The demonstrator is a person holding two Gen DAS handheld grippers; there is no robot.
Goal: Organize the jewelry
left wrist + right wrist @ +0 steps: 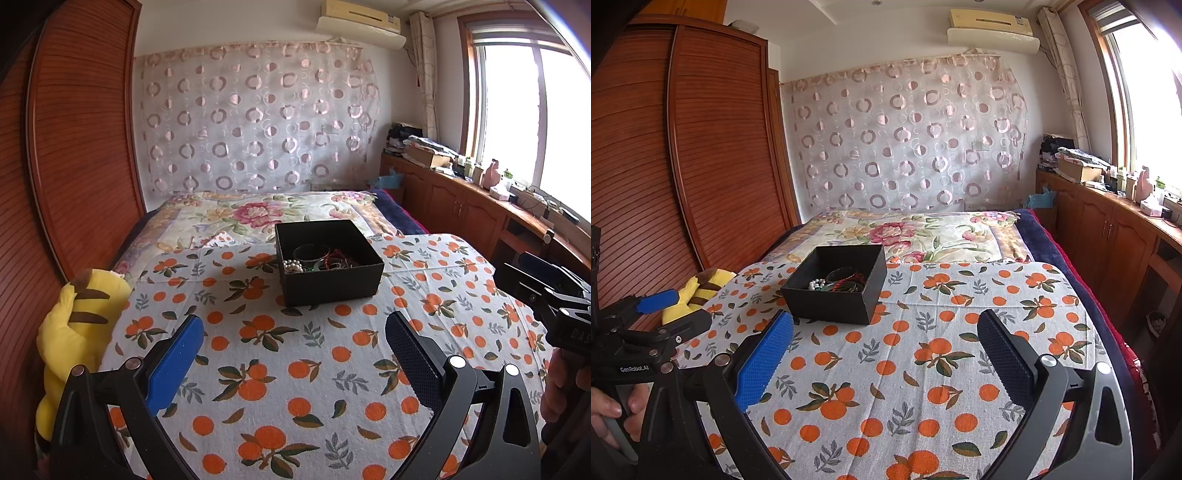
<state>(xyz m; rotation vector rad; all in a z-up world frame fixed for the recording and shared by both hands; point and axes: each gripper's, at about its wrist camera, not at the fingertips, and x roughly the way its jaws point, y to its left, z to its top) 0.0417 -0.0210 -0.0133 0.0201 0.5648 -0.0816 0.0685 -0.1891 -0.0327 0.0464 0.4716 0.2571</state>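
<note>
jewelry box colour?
Black, the open box holding the jewelry on the orange-print cloth. Clearest in the left wrist view.

Bed (399, 216), set against a curtained wall. Floral blanket (258, 214) across the head end; dark blue blanket (1045, 236) showing along the window-side edge. White cloth (295, 350) printed with oranges and leaves, spread flat over the near part, overlapping the floral blanket. On the cloth, towards its far edge: one open black box (328, 284) holding jewelry (317, 260), including a pearl strand, bangles and red cord. Yellow striped plush (74, 332) at the wardrobe-side edge, touching the cloth
</note>
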